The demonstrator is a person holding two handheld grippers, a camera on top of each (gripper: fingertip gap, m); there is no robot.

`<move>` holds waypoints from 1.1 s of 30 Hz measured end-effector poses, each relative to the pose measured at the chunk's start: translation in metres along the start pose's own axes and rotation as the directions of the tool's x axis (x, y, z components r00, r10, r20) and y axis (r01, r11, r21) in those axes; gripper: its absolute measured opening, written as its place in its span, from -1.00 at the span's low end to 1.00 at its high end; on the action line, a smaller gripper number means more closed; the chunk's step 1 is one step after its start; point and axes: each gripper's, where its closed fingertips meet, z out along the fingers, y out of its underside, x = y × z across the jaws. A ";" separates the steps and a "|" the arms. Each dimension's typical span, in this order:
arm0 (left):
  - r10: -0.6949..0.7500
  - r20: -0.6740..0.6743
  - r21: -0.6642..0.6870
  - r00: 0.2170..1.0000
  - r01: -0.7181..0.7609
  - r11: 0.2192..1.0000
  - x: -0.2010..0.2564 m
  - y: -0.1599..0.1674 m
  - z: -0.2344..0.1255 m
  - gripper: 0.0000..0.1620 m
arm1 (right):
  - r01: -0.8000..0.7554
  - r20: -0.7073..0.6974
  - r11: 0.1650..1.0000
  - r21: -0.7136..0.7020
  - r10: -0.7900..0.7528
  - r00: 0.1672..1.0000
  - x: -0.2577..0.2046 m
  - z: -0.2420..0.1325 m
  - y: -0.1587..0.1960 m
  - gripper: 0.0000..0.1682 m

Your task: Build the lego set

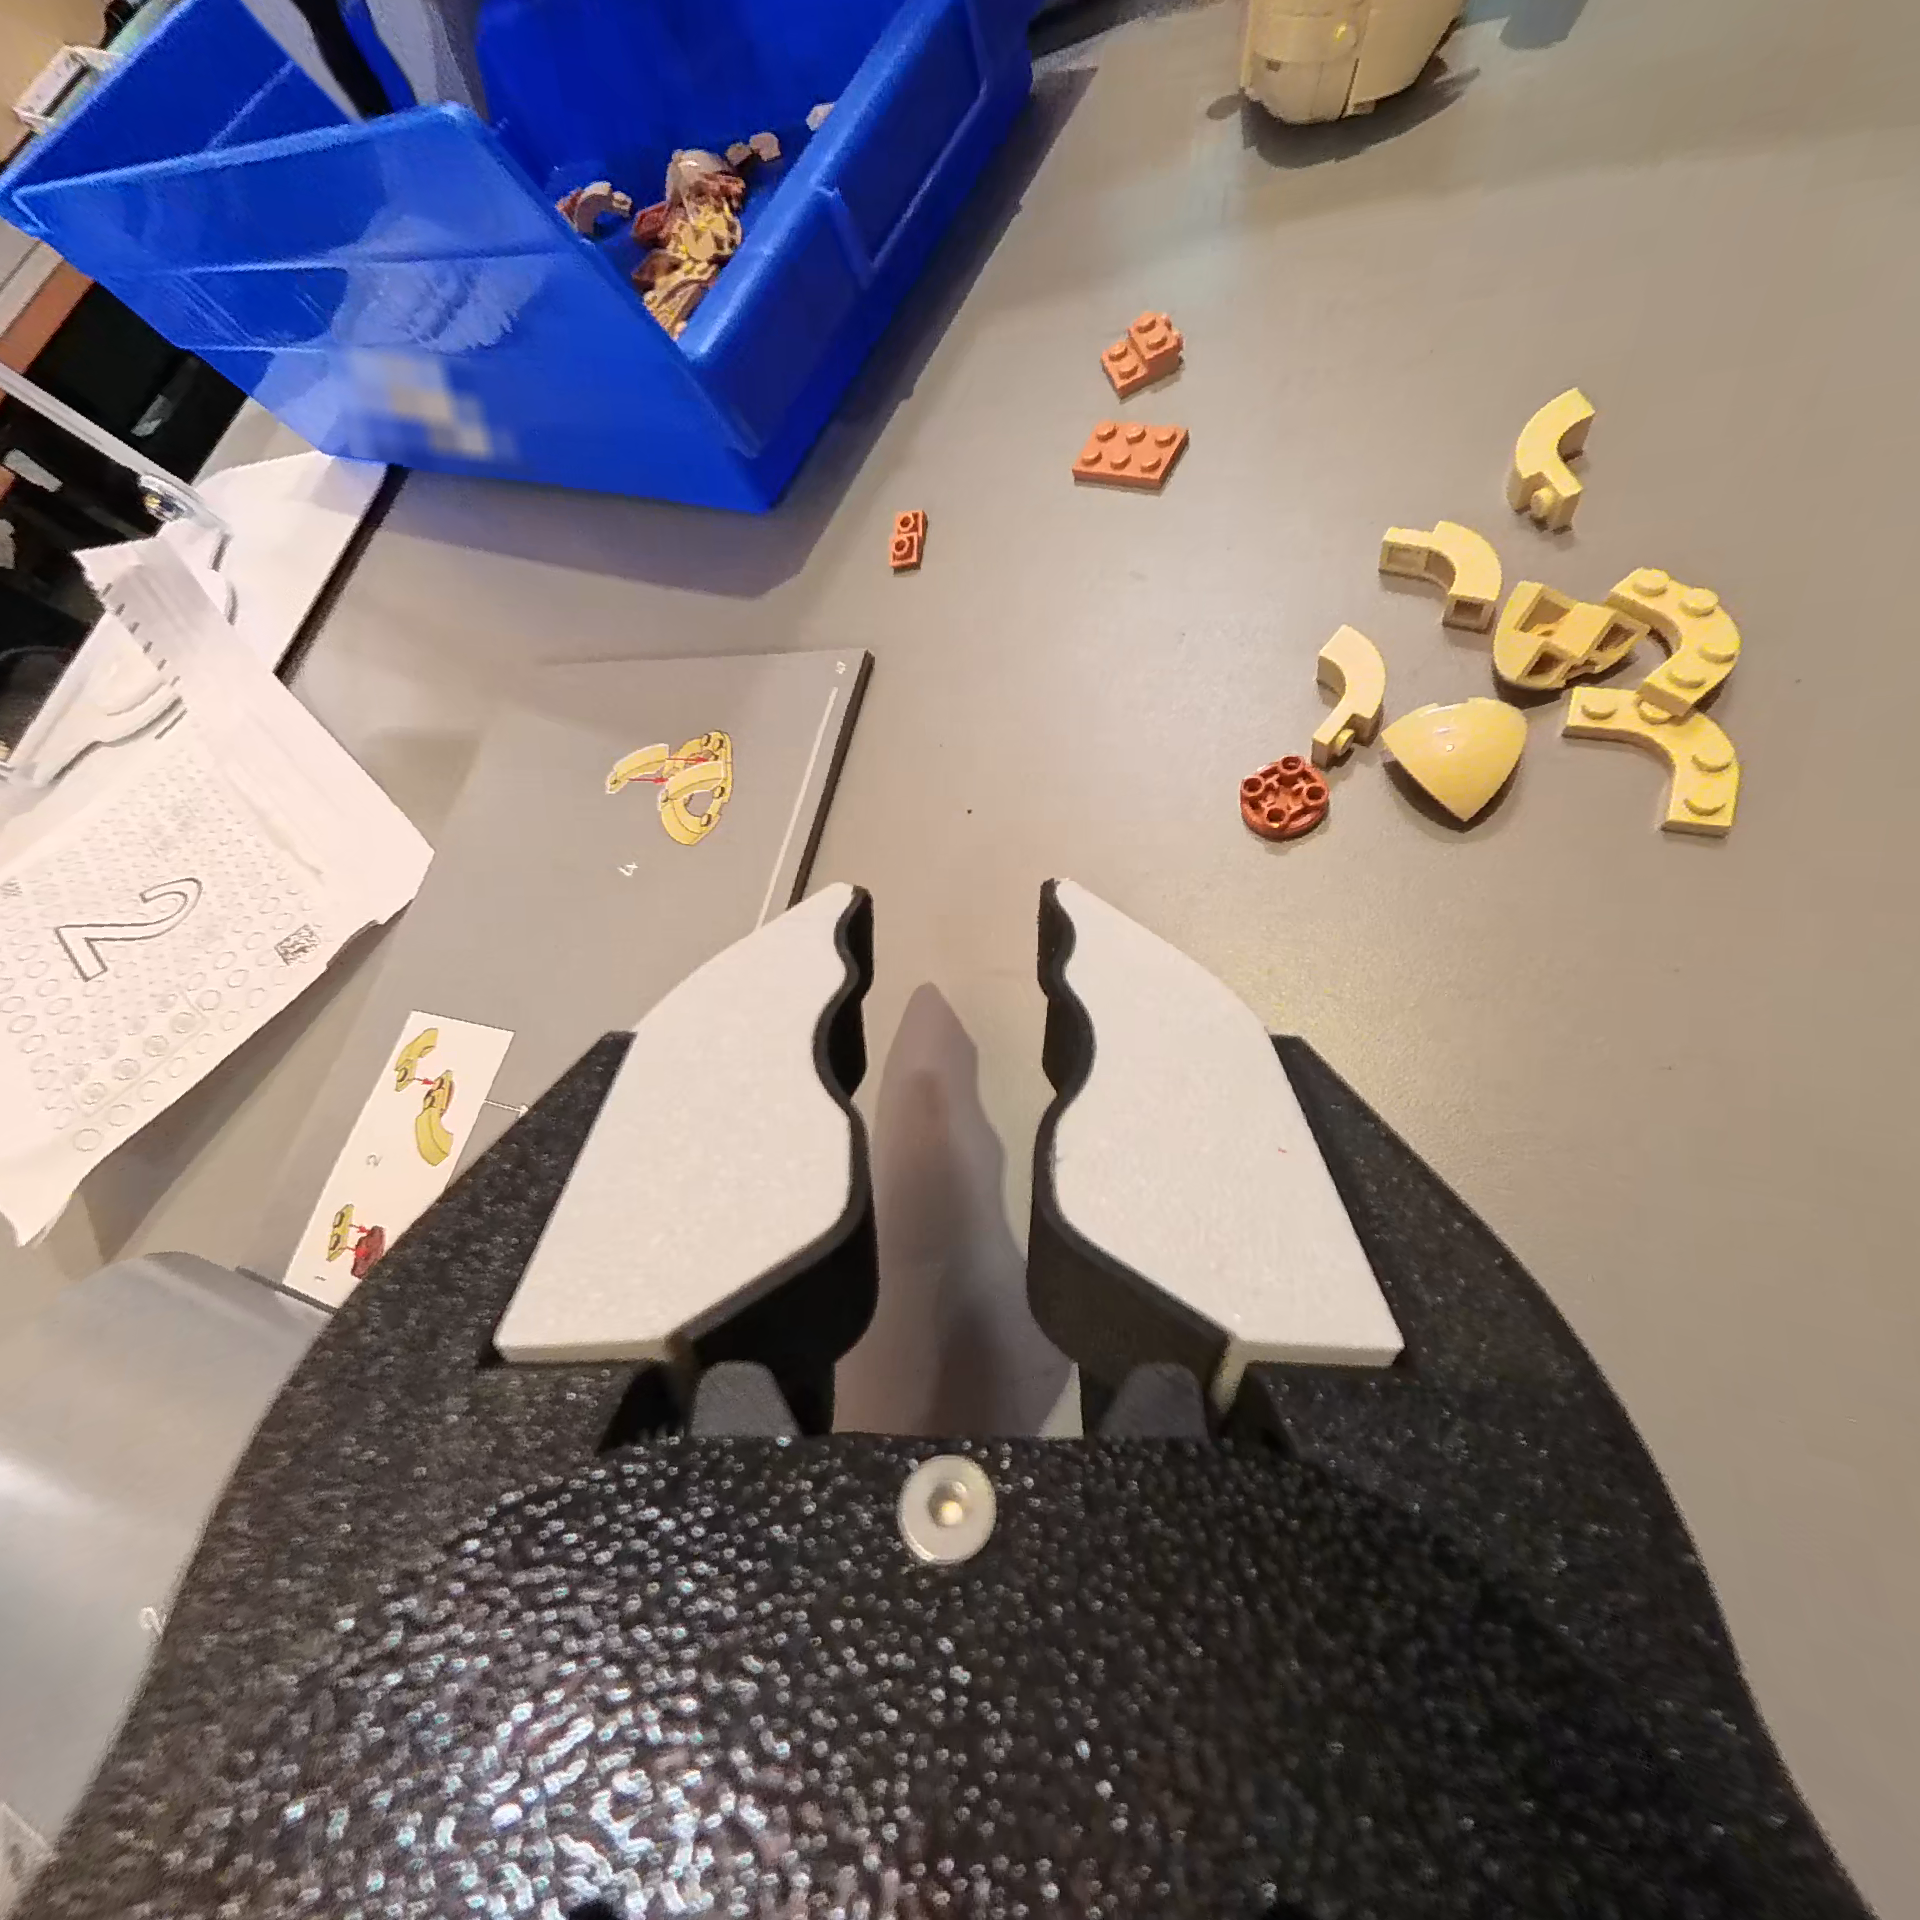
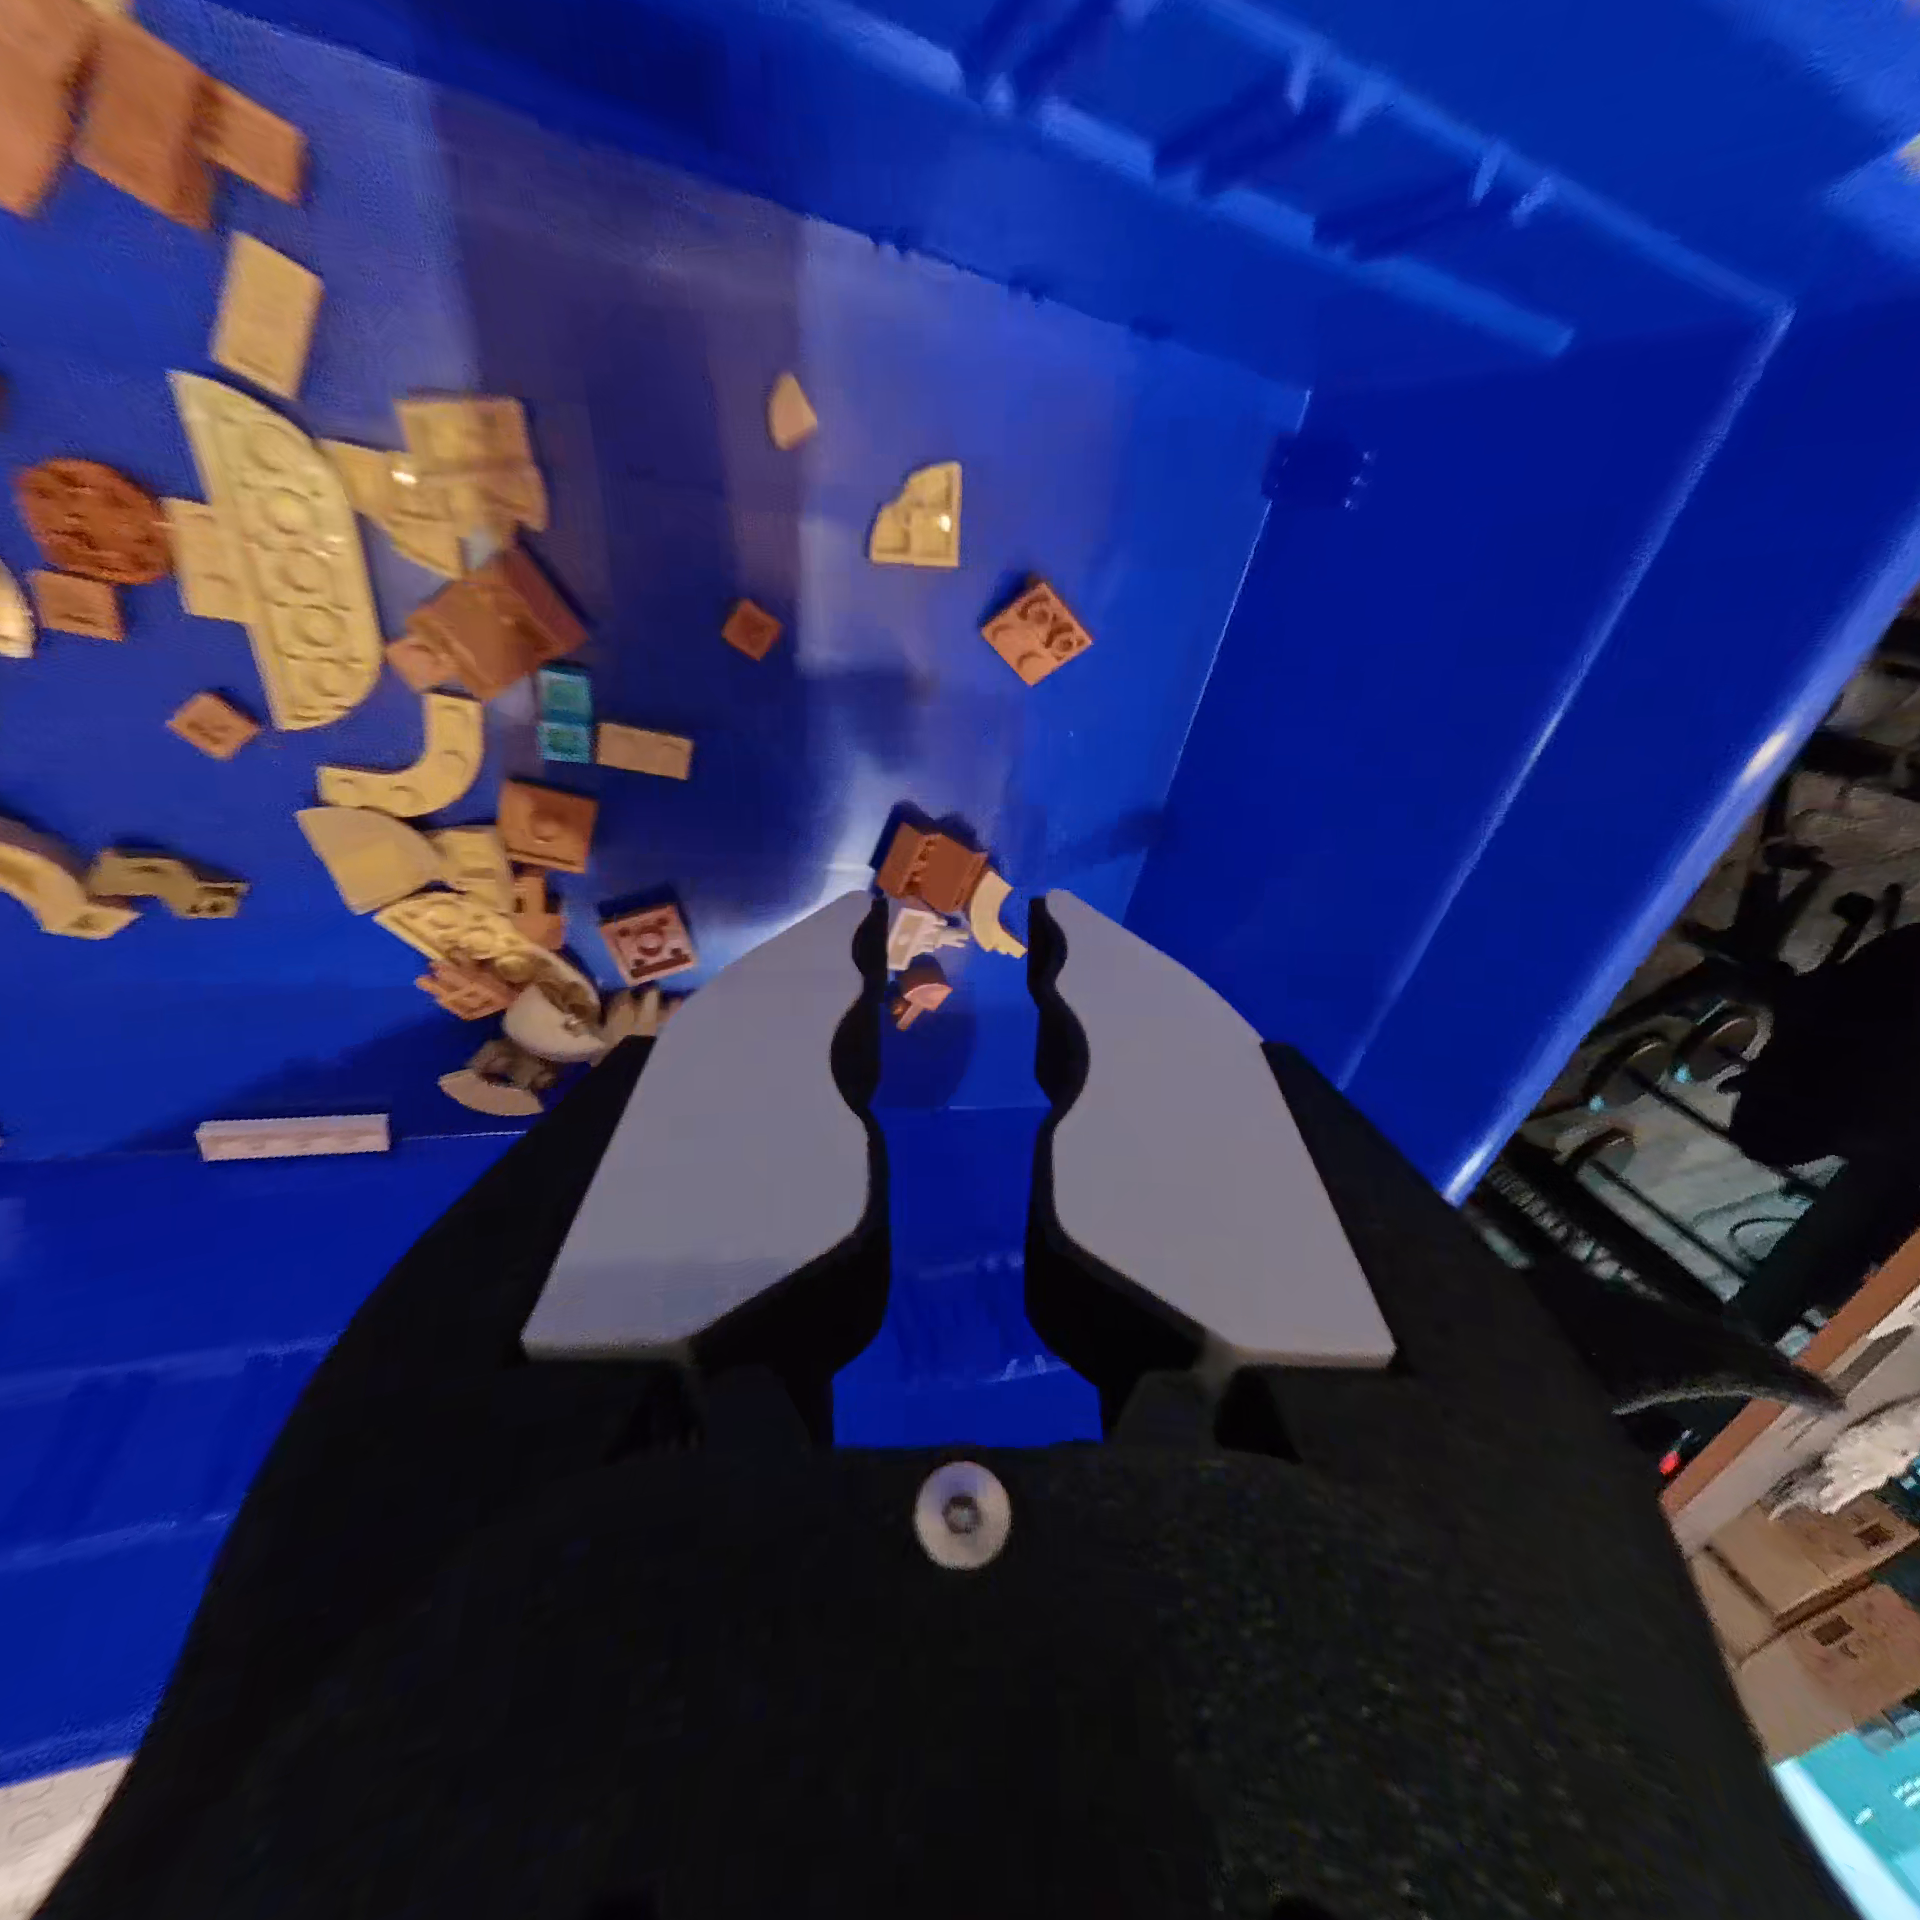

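Tan and rust-brown lego pieces (image 2: 312,582), blurred, litter the floor of the blue bin (image 2: 1455,520); more lie loose on the grey bench (image 1: 1351,260). Right gripper (image 2: 956,914), fingers apart and empty, hangs inside the bin above a small cluster (image 2: 935,883). Left gripper (image 1: 956,904), fingers apart, hovers over bare bench beside the instruction booklet (image 1: 665,790).
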 end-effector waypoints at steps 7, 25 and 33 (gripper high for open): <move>0.003 -0.003 0.001 1.000 -0.003 1.000 0.001 0.000 0.000 -0.63 | -0.021 0.052 0.985 -0.169 0.030 0.998 0.009 0.028 0.030 -0.77; -0.002 0.006 0.008 1.000 0.002 1.000 -0.001 -0.001 -0.001 -0.63 | -0.112 -0.008 0.982 -0.155 0.112 0.994 0.003 0.013 0.027 -0.90; 0.010 0.014 -0.002 1.000 -0.010 1.000 0.000 0.000 0.000 -0.63 | -0.079 0.104 0.969 0.233 0.056 0.993 -0.145 -0.105 -0.074 -0.91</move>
